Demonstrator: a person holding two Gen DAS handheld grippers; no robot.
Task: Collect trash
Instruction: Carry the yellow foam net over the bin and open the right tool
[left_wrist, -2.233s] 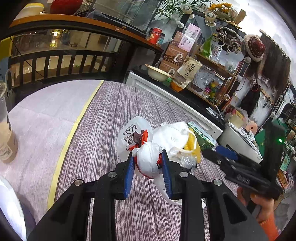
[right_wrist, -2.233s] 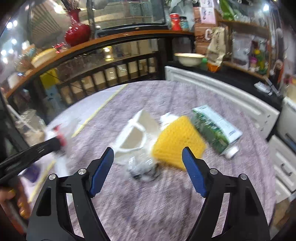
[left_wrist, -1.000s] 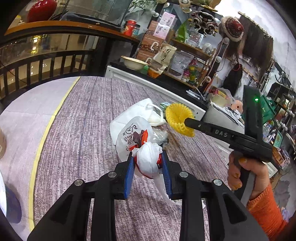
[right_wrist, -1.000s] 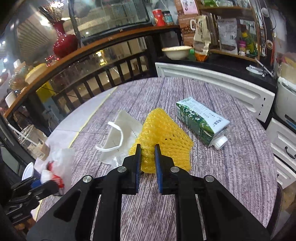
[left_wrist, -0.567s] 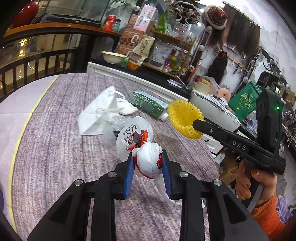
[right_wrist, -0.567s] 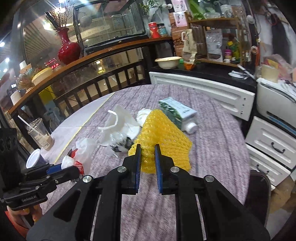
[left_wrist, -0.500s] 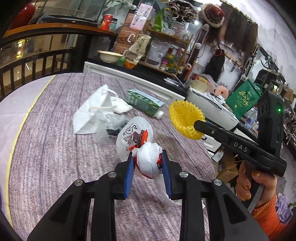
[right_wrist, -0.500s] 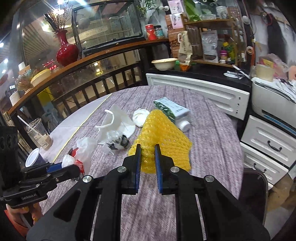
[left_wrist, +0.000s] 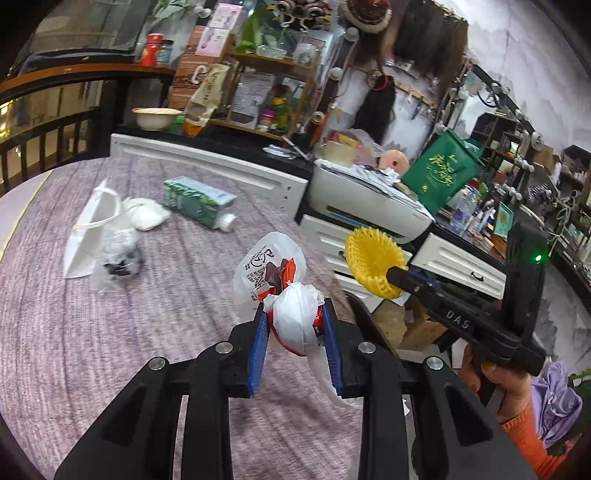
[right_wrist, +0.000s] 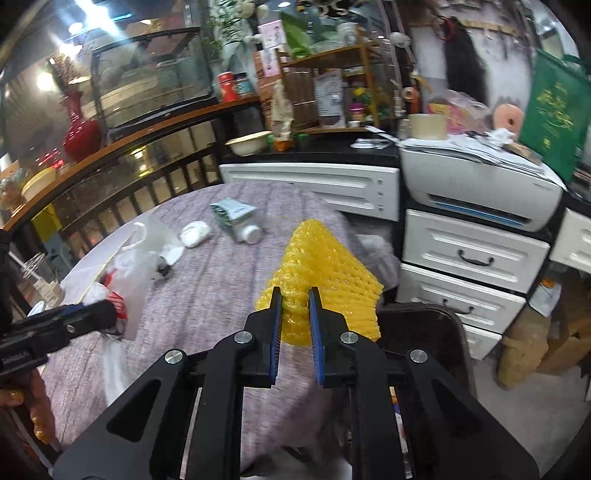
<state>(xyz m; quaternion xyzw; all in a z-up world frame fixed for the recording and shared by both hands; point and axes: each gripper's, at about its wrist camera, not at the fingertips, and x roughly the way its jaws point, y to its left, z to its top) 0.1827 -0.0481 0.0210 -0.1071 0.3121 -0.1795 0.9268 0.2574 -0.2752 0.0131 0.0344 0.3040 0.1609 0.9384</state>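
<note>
My left gripper (left_wrist: 293, 314) is shut on a knotted white plastic bag (left_wrist: 273, 277) with red and brown print, held above the purple table (left_wrist: 110, 332). My right gripper (right_wrist: 295, 295) is shut on a yellow foam net (right_wrist: 325, 266), which hangs past the table's right edge over a dark bin (right_wrist: 421, 325). In the left wrist view the yellow foam net (left_wrist: 369, 266) and the right gripper sit to the right. On the table lie a green carton (left_wrist: 195, 199), a white crumpled wad (left_wrist: 146, 214), a white paper bag (left_wrist: 88, 229) and clear wrapping (left_wrist: 118, 251).
White drawers (right_wrist: 469, 258) and a printer (right_wrist: 476, 184) stand right of the table. A railing (right_wrist: 122, 177) with a red vase (right_wrist: 81, 129) runs behind it. Shelves of goods (left_wrist: 258, 74) line the back. A drink cup (right_wrist: 37, 273) stands at the far left.
Both grippers have swung right with their loads. The foam net has left the table top and now hangs beyond its right edge; the carton and paper bag have slid left in view.
</note>
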